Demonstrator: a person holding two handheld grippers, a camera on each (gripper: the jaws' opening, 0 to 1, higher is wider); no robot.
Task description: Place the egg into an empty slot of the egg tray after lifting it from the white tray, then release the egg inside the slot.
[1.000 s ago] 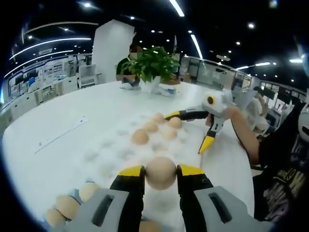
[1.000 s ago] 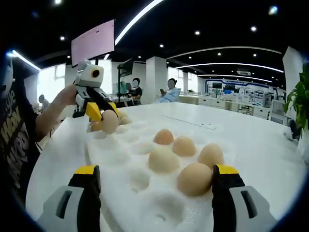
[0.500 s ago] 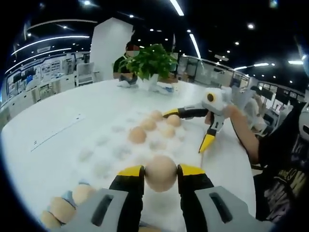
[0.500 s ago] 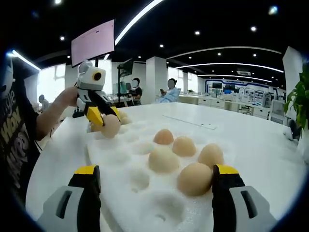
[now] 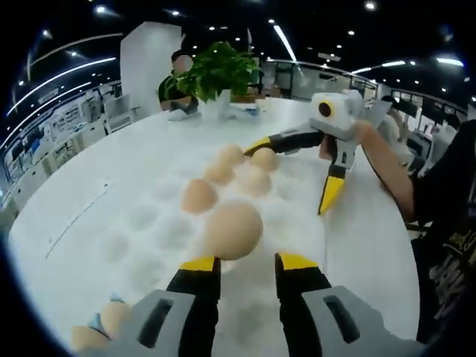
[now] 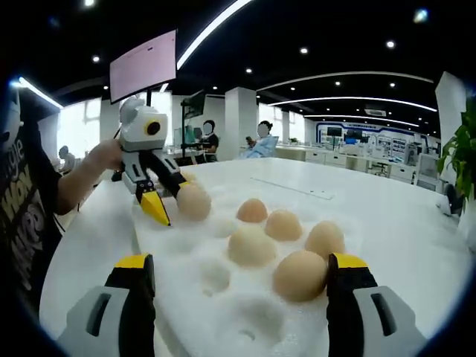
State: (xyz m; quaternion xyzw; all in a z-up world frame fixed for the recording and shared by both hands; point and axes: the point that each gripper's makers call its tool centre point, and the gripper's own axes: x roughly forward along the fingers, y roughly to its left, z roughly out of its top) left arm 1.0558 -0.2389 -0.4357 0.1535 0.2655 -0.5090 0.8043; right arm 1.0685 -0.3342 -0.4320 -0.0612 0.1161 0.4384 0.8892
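Egg [image 5: 233,230] beyond left tool [image 5: 248,262], jaws apart, ungripped

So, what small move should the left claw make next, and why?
Probably lift the left claw straight up and away. The egg seems to rest on the egg tray just past the jaws, which stand apart and do not grip it. A sideways move could knock it out of place.

A white table [image 6: 387,201] carries the egg tray [image 6: 223,290] and a potted plant [image 5: 216,74].
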